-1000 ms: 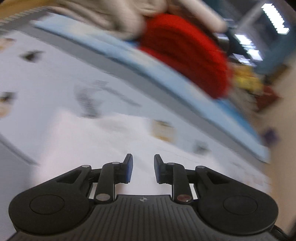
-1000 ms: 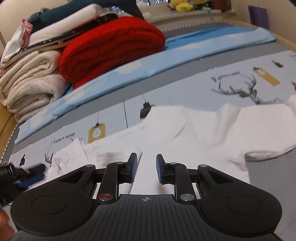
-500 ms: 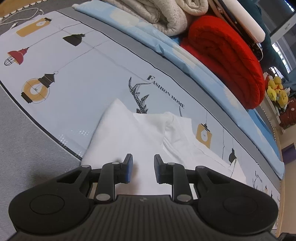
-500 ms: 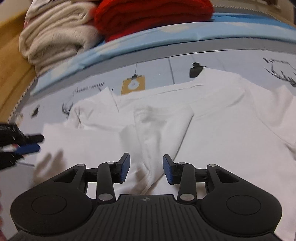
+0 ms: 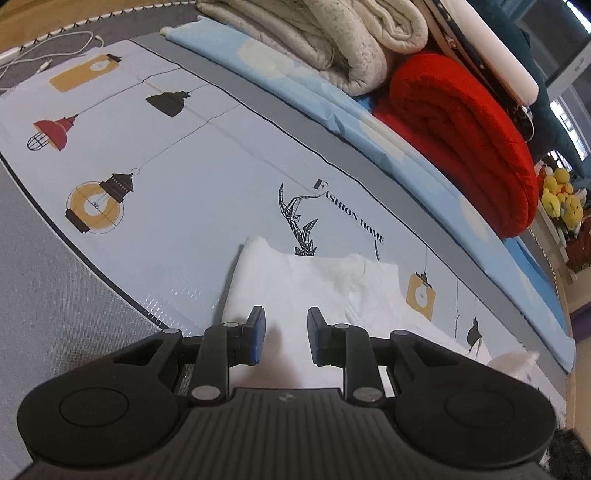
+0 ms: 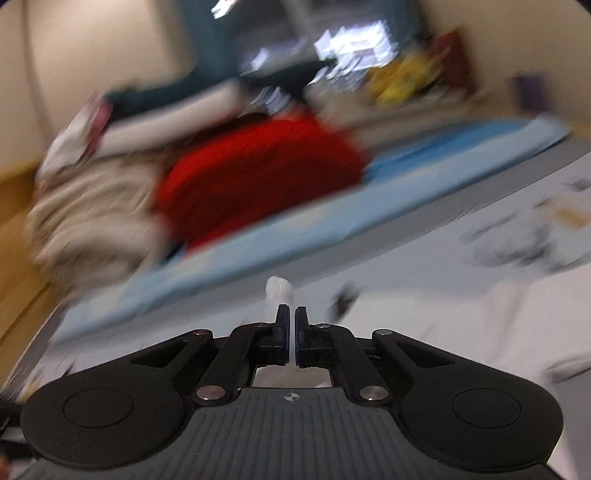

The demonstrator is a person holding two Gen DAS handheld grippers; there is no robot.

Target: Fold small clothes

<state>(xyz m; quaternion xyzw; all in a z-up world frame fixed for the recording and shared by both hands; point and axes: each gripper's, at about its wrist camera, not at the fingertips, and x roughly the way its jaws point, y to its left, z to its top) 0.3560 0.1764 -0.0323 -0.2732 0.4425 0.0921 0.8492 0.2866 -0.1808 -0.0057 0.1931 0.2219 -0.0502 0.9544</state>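
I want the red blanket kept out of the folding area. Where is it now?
In the left wrist view the red blanket lies upper right on the light blue sheet, beside the cream blankets.

Soft white cloth garment; fuzzy red blanket.

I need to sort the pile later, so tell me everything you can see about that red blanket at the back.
The red blanket looks thick and soft, with a ribbed or quilted surface, folded over into a fat roll of several layers. It lies on the light blue sheet, beside and touching the cream blankets, with a white and dark bundle stacked on top. Yellow plush toys sit beyond its far end. In the right wrist view it is only a red blur.
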